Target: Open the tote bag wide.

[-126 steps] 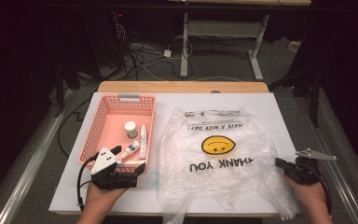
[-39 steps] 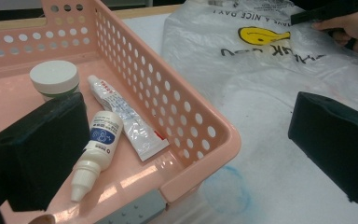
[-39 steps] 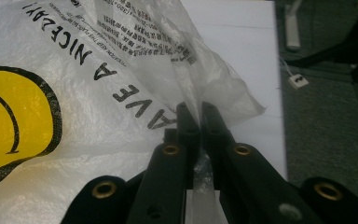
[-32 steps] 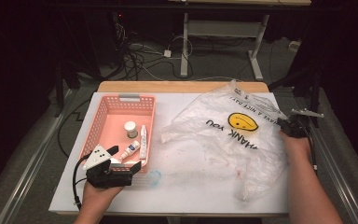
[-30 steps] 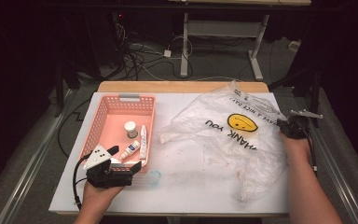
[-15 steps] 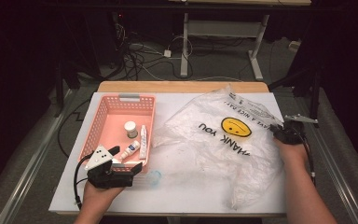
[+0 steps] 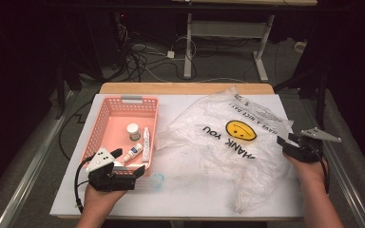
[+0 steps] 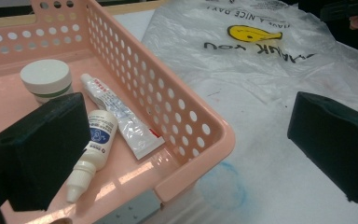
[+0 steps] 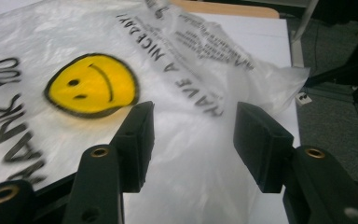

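I see the counter [image 7: 190,194], white-topped with a wooden strip along its 12 o'clock edge. On its 9 o'clock half sits a pink basket [image 7: 105,121]. From centre toward 3 o'clock a clear plastic bag [image 7: 228,142] lies crumpled. A blue smudge [image 7: 158,180] marks the surface just beside the basket's near corner.

You see a thin translucent plastic bag [image 7: 228,142], glossy and crinkled, a rigid perforated pink plastic basket [image 8: 186,116] with a smooth sheen, matt black foam-like pads [image 8: 42,149] on your left gripper [image 8: 182,154], a matt white tabletop [image 7: 190,190] with a wood-look far edge.
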Tool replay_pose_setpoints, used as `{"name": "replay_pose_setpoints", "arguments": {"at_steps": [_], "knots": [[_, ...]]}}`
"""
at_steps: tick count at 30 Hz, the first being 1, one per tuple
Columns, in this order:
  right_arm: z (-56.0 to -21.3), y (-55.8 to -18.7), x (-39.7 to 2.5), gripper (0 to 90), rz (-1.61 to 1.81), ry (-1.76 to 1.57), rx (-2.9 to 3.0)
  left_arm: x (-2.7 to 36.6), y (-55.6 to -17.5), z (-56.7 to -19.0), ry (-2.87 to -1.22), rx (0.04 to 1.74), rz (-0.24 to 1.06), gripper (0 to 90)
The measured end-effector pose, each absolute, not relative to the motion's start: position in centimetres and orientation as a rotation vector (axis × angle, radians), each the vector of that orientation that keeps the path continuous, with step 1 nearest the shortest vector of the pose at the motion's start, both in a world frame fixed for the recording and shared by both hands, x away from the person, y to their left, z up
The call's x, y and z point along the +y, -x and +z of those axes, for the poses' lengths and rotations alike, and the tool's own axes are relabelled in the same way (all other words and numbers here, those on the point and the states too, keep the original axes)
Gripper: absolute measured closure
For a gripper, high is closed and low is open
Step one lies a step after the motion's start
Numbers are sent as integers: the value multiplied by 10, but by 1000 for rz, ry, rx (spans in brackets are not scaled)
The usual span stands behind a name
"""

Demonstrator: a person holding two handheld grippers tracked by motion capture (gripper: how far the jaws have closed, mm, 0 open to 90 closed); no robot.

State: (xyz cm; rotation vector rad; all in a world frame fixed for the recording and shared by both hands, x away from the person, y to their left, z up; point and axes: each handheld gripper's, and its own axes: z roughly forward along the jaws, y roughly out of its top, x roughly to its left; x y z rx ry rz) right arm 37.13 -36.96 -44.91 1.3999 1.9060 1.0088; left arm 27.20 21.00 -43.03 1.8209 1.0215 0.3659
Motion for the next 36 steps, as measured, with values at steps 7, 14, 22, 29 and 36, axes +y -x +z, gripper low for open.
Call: {"name": "replay_pose_setpoints", "arguments": {"at_steps": [7, 14, 22, 29, 36], "knots": [[-459, -335, -358, 461, 1035, -1361, 1968, 208, -272, -434, -1820, 1003, 364, 0], [-463, -299, -332, 463, 1055, -1297, 2107, 205, -270, -433, -1824, 988, 378, 0], [-478, -271, -324, 535, 979, -1263, 2242, 203, -270, -434, -1827, 986, 375, 0], [-479, -268, -318, 900, 944, -1210, 2284, 202, -270, -433, -1830, 981, 371, 0], [-470, -246, -305, 900, 988, -1146, 2323, 203, -270, -434, -1828, 981, 376, 0]]}}
